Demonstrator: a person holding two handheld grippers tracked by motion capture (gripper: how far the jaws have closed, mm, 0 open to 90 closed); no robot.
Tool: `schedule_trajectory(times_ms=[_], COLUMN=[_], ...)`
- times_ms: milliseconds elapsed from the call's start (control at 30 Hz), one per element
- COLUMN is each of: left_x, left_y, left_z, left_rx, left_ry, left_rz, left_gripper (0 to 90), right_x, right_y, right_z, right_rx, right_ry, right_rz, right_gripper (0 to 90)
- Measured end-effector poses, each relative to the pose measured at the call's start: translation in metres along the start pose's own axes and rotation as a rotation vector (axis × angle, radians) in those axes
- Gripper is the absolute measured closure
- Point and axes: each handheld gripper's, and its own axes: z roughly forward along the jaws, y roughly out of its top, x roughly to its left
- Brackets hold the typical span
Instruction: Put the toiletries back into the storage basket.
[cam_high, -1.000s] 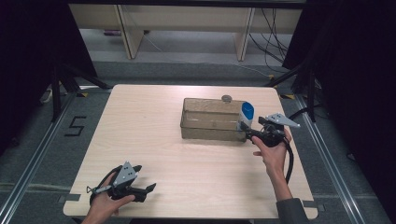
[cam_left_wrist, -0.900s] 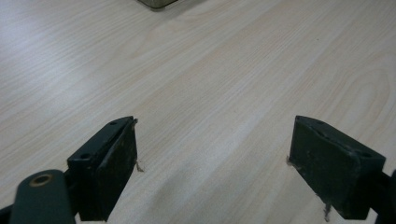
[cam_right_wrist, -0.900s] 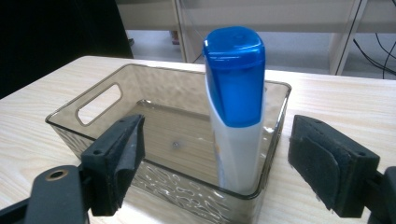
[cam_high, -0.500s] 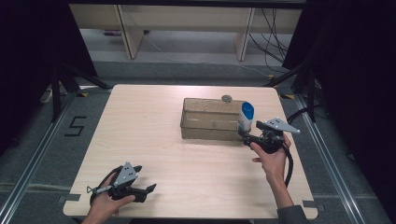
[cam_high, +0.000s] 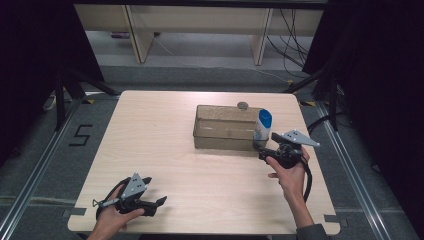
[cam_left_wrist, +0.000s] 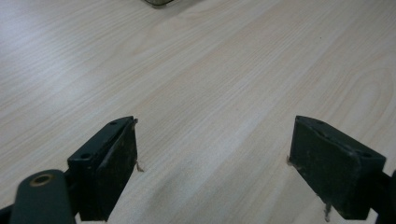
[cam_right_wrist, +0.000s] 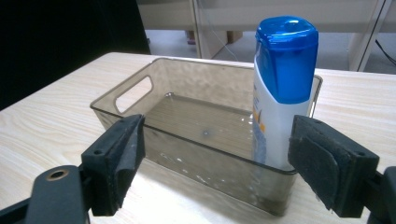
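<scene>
Already the white bottle with the blue cap stands upright inside the clear plastic bin, tucked into the bin's right end, at the corner nearest the person. The bin sits on the table toward its far right part, and a small round grey object lies just beyond the bin's far wall. The right gripper hovers just outside that near right corner of the bin with its jaws spread wide and nothing between the pads; the bottle stands free of them behind the bin wall. The left gripper rests by the table's near left edge, jaws wide apart over bare wood and empty. By my judgement the placing is done: the bottle is in and released, and what is left is to draw the right hand away.
</scene>
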Motion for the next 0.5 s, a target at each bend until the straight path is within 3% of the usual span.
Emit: schedule_trajectory(times_ms=[100, 133, 167, 200, 267, 500], left_x=[-0.002, -0.002, -0.002, -0.001, -0.001, 0.000], left_y=[0.000, 0.000, 0.000, 0.000, 0.000, 0.000], left_z=[0.001, 0.001, 0.001, 0.000, 0.000, 0.000], left_rx=[-0.024, -0.024, -0.027, -0.013, -0.016, -0.010], left_ry=[-0.003, -0.003, -0.003, 0.001, 0.002, 0.003], left_rz=[-0.018, -0.018, -0.020, -0.002, -0.007, 0.001], left_gripper=[14.8, 14.8, 14.8, 14.9, 14.8, 14.8], right_x=[0.002, 0.004, 0.004, 0.004, 0.008, 0.014], right_y=[-0.002, -0.002, -0.003, -0.003, -0.005, -0.008], right_z=[-0.002, -0.004, -0.005, -0.005, -0.006, -0.008], right_rx=[-0.018, -0.008, -0.010, -0.006, -0.005, -0.004], right_ry=[0.005, 0.010, 0.009, 0.010, 0.025, 0.046], right_rz=[-0.004, 0.017, -0.002, -0.006, 0.021, -0.001], right_gripper=[20.0, 20.0, 20.0, 20.0, 20.1, 20.1])
